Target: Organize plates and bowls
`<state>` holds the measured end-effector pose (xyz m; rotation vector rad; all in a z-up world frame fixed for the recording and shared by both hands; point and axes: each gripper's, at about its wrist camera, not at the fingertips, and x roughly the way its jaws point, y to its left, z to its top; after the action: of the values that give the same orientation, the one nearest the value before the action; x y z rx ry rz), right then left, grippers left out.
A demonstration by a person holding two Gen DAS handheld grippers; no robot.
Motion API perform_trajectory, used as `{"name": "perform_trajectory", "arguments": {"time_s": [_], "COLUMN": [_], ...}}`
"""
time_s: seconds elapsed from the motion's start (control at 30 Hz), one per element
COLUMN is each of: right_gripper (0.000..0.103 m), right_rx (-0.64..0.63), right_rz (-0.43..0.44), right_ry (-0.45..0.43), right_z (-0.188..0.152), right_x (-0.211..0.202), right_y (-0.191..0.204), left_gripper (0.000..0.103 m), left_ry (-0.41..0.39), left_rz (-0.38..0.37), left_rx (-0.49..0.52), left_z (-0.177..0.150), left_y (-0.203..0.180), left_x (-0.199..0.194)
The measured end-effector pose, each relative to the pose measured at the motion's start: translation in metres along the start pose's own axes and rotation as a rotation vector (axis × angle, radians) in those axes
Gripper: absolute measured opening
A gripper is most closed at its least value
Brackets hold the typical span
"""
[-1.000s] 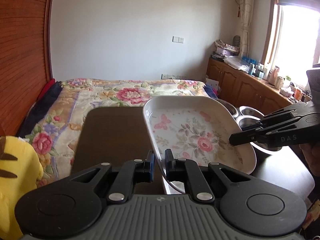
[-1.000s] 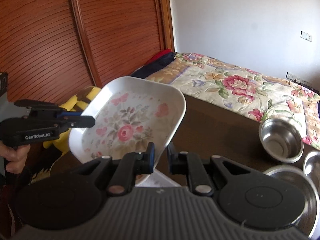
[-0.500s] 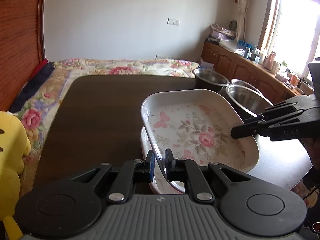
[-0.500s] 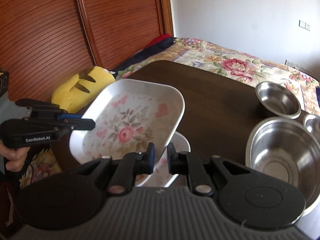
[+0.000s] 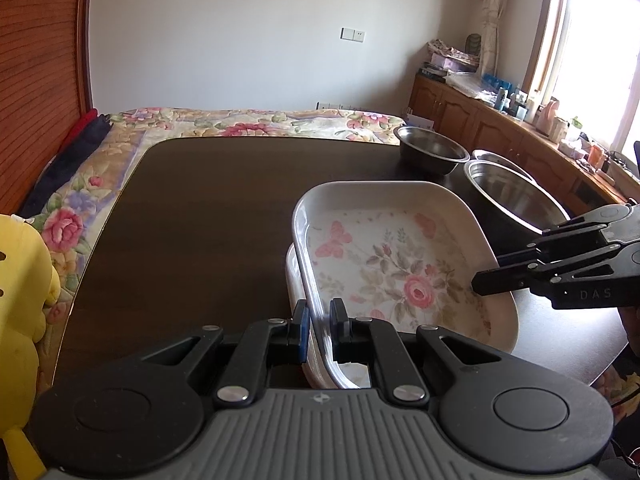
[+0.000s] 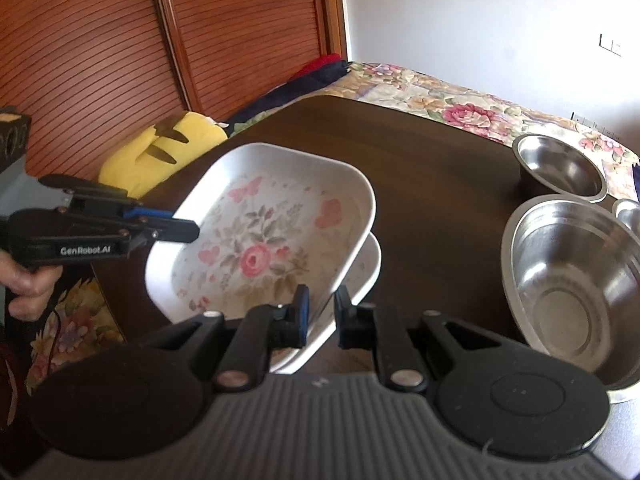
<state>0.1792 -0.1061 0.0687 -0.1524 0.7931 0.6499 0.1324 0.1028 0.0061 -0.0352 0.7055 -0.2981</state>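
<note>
Now that both grippers, left gripper and right gripper, pinching opposite rims, have lowered the white floral rectangular melamine plate onto its twin on the dark table, stacking's nearly done

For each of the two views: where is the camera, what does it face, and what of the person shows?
Left wrist: on the left tool, facing bed and window; right tool in view.
Right wrist: on the right tool, facing the wooden doors; left tool and hand show.
Shared: floral plate over a second plate, steel bowls.
</note>
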Motion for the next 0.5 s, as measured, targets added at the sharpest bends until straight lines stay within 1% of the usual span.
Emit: {"name": "perform_trajectory", "arguments": {"time_s": [0.3,0.5], "right_gripper": [0.015,0.016], "right_rx": [0.023,0.035], "right_rz": [0.006,0.017], "right_ry": [0.005,0.001], "right_z": [-0.0001,0.0013], "right_x": [0.005,0.0068], "right_y": [-0.0006,-0.0009], "left_gripper": [0.038,0.038], "left_ry": [0.007,0.018], "left_rz": [0.017,0.061], "left_rx": [0.006,0.028], "left_z": [0.0015,0.0034], "left_y": [-0.0005,-0.0055], "left_x": [0.0049,0.0095]}}
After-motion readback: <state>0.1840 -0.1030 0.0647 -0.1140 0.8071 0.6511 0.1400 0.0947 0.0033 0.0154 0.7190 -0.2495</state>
